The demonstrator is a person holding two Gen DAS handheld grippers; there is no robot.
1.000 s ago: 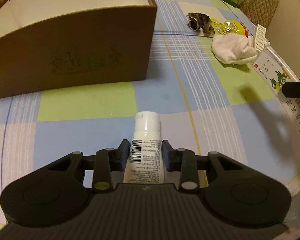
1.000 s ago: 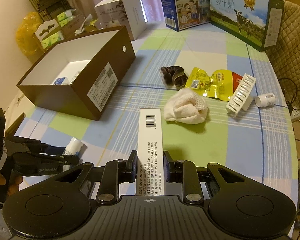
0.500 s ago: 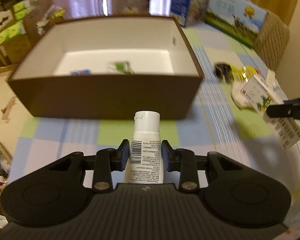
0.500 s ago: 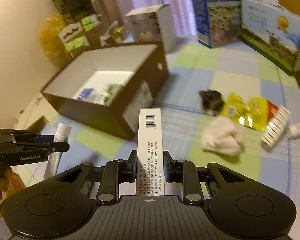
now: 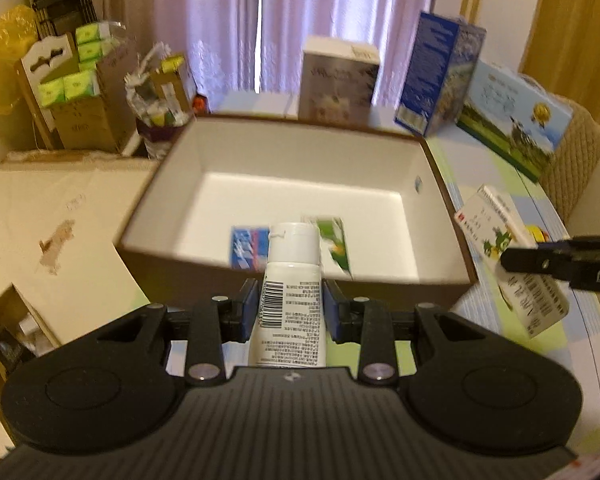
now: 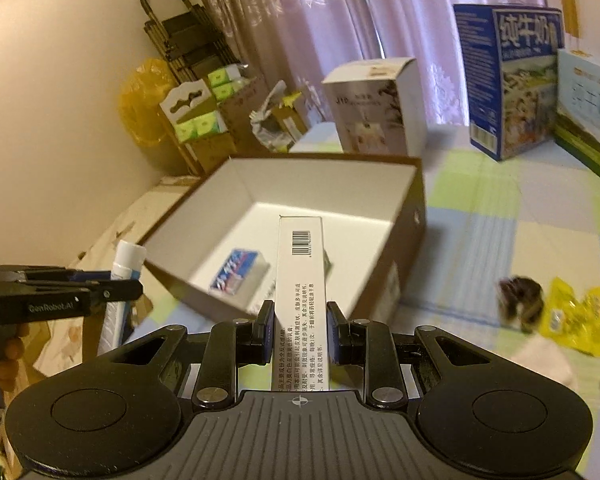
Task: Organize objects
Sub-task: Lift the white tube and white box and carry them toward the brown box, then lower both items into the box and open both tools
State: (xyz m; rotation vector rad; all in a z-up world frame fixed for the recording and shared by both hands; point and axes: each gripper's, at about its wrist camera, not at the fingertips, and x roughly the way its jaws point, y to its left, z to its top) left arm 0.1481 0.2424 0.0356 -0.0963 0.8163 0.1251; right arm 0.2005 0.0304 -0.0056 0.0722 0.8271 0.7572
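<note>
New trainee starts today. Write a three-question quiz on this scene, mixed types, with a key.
1. True or false: the left gripper holds a white tube.
2. What does the right gripper hold? A) sock B) long white carton C) yellow packet
3. Fill in: both grippers are held near the open brown ____, where a blue pack lies.

Key: 1 true; 2 B; 3 box.

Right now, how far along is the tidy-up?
Done: blue pack and green pack lie in the brown box. In hand: left tongs grip a white tube; right tongs grip a long carton. Left: yellow packet and dark item on the table.
</note>
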